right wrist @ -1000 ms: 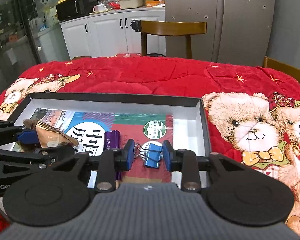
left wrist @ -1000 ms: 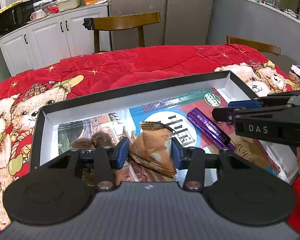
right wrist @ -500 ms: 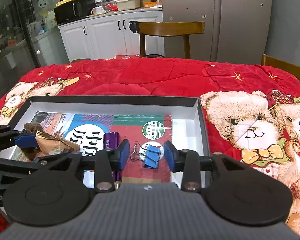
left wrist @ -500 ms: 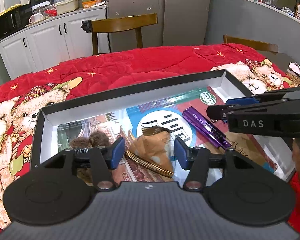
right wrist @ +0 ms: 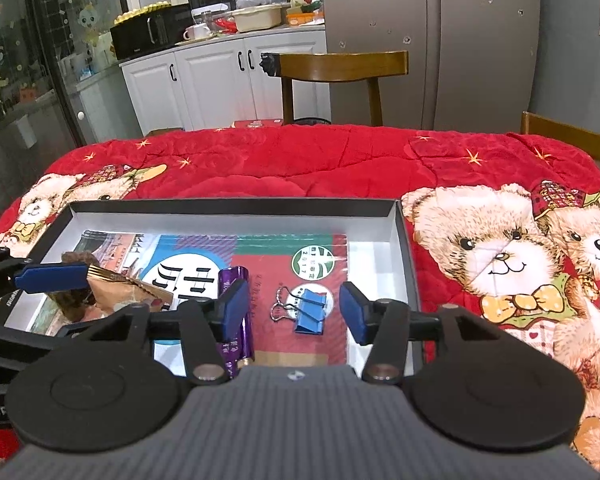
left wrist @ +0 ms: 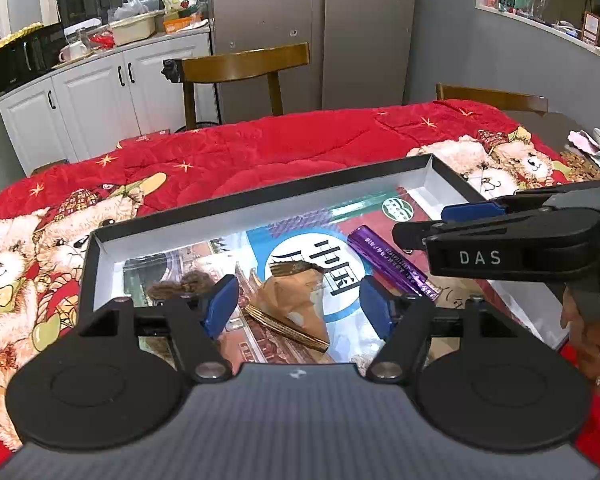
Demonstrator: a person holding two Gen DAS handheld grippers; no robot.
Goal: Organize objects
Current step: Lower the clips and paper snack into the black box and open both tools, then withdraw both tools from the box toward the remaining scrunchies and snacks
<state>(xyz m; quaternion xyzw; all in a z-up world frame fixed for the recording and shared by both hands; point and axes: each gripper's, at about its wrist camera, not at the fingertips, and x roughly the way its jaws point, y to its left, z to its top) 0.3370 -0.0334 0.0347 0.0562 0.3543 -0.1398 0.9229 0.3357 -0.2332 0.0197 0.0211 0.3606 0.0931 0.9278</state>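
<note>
A shallow black box [left wrist: 260, 196] with a white inside lies on the red blanket; it also shows in the right wrist view [right wrist: 236, 205]. In it lie a brown snack packet [left wrist: 296, 300], a purple stick pack [left wrist: 388, 258], a brown fuzzy lump [left wrist: 180, 284] and a blue binder clip [right wrist: 310, 310]. My left gripper [left wrist: 298, 308] is open above the snack packet, which lies free. My right gripper [right wrist: 294, 312] is open above the binder clip, which lies free. The purple stick pack [right wrist: 236, 304] lies beside its left finger.
The red teddy-bear blanket [right wrist: 340, 160] covers the table. Wooden chairs [left wrist: 240, 68] stand at the far side and far right. White cabinets and a fridge stand behind. Printed sheets [right wrist: 260, 252] line the box floor.
Both grippers have opened and drawn back and up. The snack packet and the binder clip were let go and now lie in the box.
</note>
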